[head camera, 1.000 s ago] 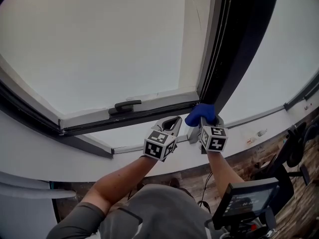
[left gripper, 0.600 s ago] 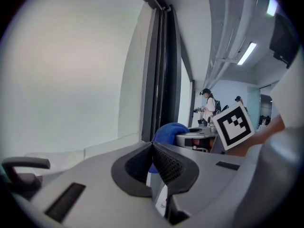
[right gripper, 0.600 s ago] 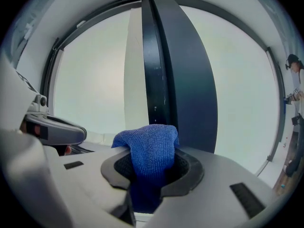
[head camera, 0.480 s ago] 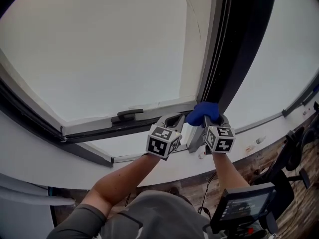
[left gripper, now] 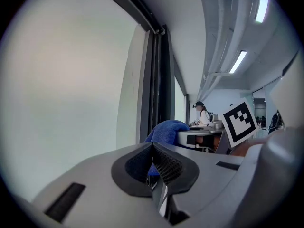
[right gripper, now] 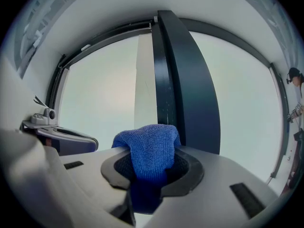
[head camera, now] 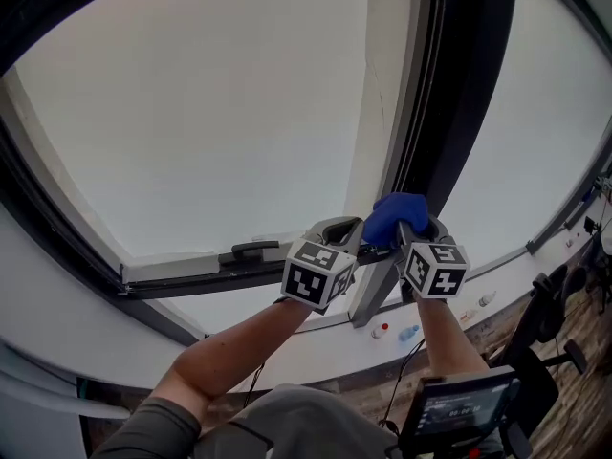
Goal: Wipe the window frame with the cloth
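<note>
We hold the blue cloth (head camera: 394, 216) in the right gripper (head camera: 413, 233), whose jaws pinch it. In the right gripper view the cloth (right gripper: 151, 148) bulges up out of the jaws, and its lower part hangs down between them. It sits at the foot of the dark upright post of the window frame (head camera: 459, 94), where the post meets the lower rail. We cannot tell whether the cloth presses on the post.

The left gripper (head camera: 330, 242) hovers just beside the right one on the left. In its own view the jaws are pressed together with nothing between them, and the cloth (left gripper: 166, 129) shows beyond them.

The post (right gripper: 175, 80) rises straight ahead of the right gripper, with pale glass on both sides. A lighter strip of frame stands just left of the post. On the lower rail, left of both grippers, lies a dark window handle (head camera: 251, 251). Under the rail runs a white sill (head camera: 287, 352), and near the right forearm it carries two small items: one with a red spot (head camera: 384, 330) and a bluish one (head camera: 409, 333).

Below the sill, at the lower right, stand a screen (head camera: 459, 414) and a dark chair (head camera: 545, 323). In the left gripper view, far along the wall, a person (left gripper: 203, 114) sits under long ceiling lights (left gripper: 239, 61).
</note>
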Motion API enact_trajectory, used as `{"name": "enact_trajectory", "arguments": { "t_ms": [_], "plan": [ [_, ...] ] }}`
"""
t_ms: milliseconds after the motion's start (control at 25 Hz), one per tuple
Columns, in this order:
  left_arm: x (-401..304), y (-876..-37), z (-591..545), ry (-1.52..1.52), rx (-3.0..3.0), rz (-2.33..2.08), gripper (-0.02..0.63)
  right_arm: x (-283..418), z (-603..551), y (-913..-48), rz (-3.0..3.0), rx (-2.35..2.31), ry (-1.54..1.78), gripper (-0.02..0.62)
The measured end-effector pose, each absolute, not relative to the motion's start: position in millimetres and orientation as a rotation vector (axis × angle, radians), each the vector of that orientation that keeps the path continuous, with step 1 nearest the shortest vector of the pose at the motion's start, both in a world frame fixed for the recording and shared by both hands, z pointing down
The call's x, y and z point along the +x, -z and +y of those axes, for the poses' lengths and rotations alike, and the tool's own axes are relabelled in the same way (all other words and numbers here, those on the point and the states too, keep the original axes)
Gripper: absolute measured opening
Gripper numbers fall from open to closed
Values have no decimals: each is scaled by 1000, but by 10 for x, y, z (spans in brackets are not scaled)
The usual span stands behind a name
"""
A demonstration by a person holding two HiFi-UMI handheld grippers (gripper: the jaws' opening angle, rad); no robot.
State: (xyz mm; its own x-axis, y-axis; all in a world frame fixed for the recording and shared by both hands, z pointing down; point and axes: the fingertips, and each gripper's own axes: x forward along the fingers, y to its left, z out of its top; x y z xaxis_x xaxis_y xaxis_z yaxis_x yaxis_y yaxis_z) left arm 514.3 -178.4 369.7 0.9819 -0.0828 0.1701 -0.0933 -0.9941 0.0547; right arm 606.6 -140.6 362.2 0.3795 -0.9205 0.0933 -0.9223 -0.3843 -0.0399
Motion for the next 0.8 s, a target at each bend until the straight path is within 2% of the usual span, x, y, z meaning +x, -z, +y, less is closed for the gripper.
{"name": "enact_trajectory", "arguments": {
  "t_ms": [800],
  "plan": [
    [5235, -1753, -1579, 38, 3121, 71, 9, 6068, -1254, -1477, -1752, 2611, 211, 120]
  ]
}}
